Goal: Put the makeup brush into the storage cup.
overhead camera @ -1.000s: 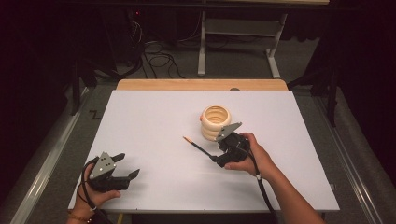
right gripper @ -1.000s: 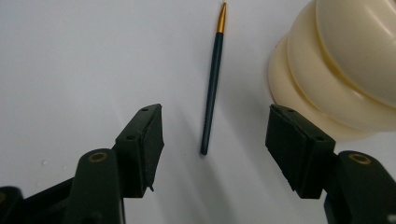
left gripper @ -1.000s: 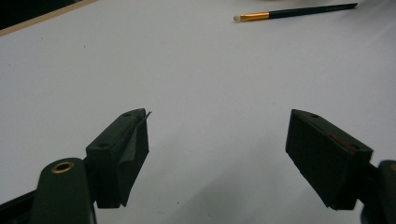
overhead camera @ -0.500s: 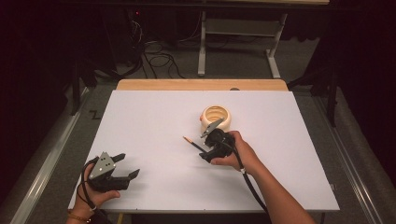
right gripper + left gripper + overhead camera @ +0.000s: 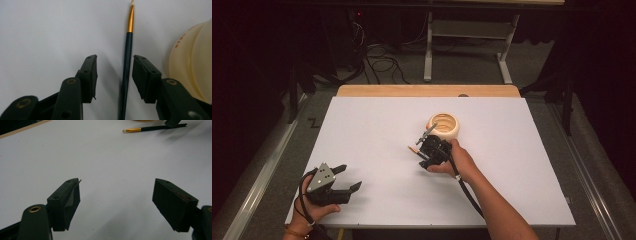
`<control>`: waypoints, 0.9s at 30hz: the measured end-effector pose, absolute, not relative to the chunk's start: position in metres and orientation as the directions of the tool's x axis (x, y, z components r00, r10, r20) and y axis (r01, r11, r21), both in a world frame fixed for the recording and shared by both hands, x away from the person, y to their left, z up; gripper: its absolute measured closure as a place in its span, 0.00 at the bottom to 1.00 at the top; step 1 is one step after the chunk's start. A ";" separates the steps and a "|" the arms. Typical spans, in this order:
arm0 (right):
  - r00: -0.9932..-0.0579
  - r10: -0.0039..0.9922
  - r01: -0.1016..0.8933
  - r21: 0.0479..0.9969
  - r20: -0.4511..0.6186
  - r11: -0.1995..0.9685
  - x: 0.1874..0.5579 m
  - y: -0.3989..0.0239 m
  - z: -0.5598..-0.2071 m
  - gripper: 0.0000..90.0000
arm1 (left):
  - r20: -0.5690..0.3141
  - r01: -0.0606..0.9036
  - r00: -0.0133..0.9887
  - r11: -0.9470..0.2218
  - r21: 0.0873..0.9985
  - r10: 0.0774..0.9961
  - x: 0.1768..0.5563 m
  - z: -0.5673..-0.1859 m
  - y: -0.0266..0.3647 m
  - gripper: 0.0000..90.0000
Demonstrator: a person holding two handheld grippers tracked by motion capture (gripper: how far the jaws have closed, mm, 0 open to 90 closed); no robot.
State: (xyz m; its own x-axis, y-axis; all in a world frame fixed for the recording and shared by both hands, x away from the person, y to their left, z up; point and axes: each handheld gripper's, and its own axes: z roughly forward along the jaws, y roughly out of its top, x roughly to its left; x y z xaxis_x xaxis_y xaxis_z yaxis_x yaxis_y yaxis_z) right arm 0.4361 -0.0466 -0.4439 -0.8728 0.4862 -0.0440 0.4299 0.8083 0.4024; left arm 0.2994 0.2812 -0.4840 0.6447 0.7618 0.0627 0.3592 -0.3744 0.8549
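A white surface (image 5: 377, 130) with a strip of bare wood (image 5: 427, 90) along its far edge stands in a dark room; beyond it lie a grey floor (image 5: 472, 70), tangled cables (image 5: 377, 55) and the legs of a pale metal frame (image 5: 428, 55). The right gripper (image 5: 113, 75) is low over the middle of the surface, its fingers (image 5: 90, 75) apart with a thin brush (image 5: 127, 62) lying between them, closer to the right-hand finger; neither finger touches it. The brush has a dark handle, a gold band and a pale tip that points away past the fingertips. Just beyond the right-hand finger sits a cream ribbed cup (image 5: 195, 62), open side up in the high view. The left gripper (image 5: 343, 181) is held at the near left corner, its fingers (image 5: 66, 200) wide apart with only bare surface between them; the brush lies well ahead of them. Compared with a second ago, the right gripper has moved left and forward, from beside the cup to straddling the brush, while the left gripper has stayed where it was.
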 end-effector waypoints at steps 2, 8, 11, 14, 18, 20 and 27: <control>-0.869 0.492 0.438 0.383 -0.051 0.813 0.438 -0.043 -0.445 0.66 | 0.063 0.357 0.647 -0.375 0.855 0.760 0.299 -0.484 0.280 0.25; -0.861 0.504 0.454 0.348 -0.065 0.820 0.445 -0.037 -0.448 0.71 | 0.059 0.359 0.653 -0.377 0.854 0.755 0.301 -0.484 0.280 0.26; -0.866 0.497 0.454 0.331 -0.054 0.827 0.451 -0.034 -0.449 0.73 | 0.058 0.360 0.654 -0.379 0.853 0.754 0.301 -0.484 0.279 0.26; -0.866 0.497 0.459 0.309 -0.053 0.833 0.455 -0.032 -0.452 0.75 | 0.057 0.361 0.652 -0.376 0.853 0.756 0.301 -0.485 0.280 0.26; -0.864 0.502 0.469 0.287 -0.047 0.835 0.460 -0.029 -0.454 0.77 | 0.058 0.361 0.653 -0.378 0.852 0.755 0.302 -0.485 0.279 0.25; -0.863 0.503 0.472 0.282 -0.043 0.835 0.462 -0.027 -0.455 0.78 | 0.056 0.361 0.654 -0.377 0.853 0.755 0.302 -0.485 0.280 0.25; -0.862 0.505 0.479 0.262 -0.038 0.838 0.469 -0.021 -0.454 0.82 | 0.054 0.361 0.659 -0.378 0.853 0.751 0.301 -0.485 0.279 0.25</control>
State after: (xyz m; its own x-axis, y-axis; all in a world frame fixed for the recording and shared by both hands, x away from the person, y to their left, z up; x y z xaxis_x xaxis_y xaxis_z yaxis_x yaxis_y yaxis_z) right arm 0.4689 -0.0213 -0.4542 -0.8622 0.5051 -0.0381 0.4791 0.8377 0.2621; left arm 0.3015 0.2793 -0.4850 0.6586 0.7506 0.0536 0.3609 -0.3775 0.8528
